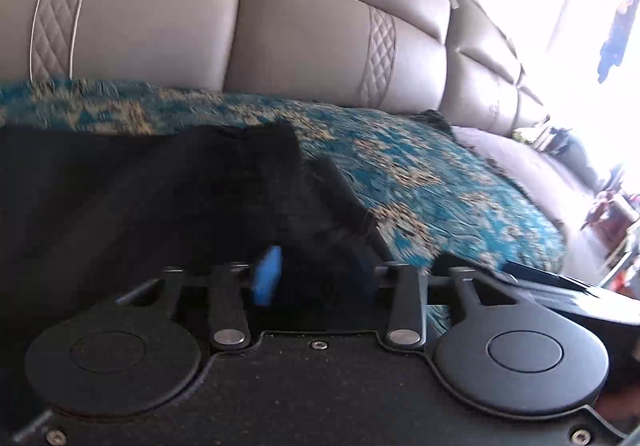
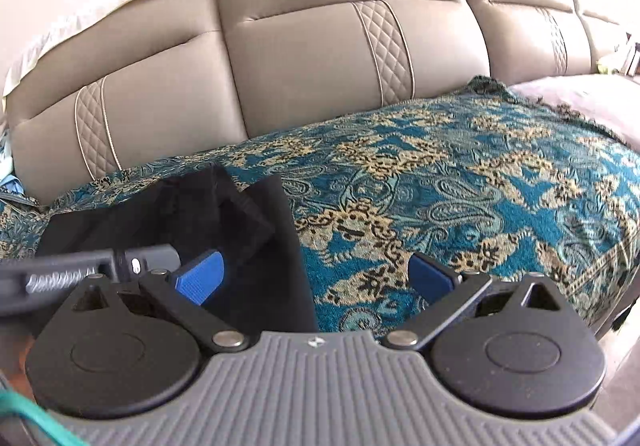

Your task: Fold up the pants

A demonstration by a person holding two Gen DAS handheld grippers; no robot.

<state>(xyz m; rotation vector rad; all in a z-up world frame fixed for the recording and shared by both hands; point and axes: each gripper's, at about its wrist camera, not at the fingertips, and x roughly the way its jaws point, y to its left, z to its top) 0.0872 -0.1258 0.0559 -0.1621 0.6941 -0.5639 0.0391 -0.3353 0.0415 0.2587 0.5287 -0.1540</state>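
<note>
The black pants (image 2: 256,246) lie on a teal and gold paisley throw (image 2: 480,198) that covers the seat of a grey leather sofa (image 2: 304,66). In the right wrist view the pants take the near left part of the throw, and their right edge runs from far to near just left of the middle.

The right gripper (image 2: 316,278) has its two blue fingers spread wide. Its left finger (image 2: 202,276) is over the black cloth, and its right finger (image 2: 430,278) is over the bare throw, so the edge of the pants passes between them. I cannot tell if either finger touches the cloth.

In the left wrist view the pants (image 1: 140,198) fill the near left side, with a bunched fold of black cloth rising in the middle. The left gripper (image 1: 312,278) pinches this fold: one blue finger (image 1: 268,278) shows at the left of the cloth, the other is hidden behind it. The picture is blurred there. In the right wrist view the left gripper (image 2: 100,266) shows as a grey body at the near left, on top of the pants.
</note>
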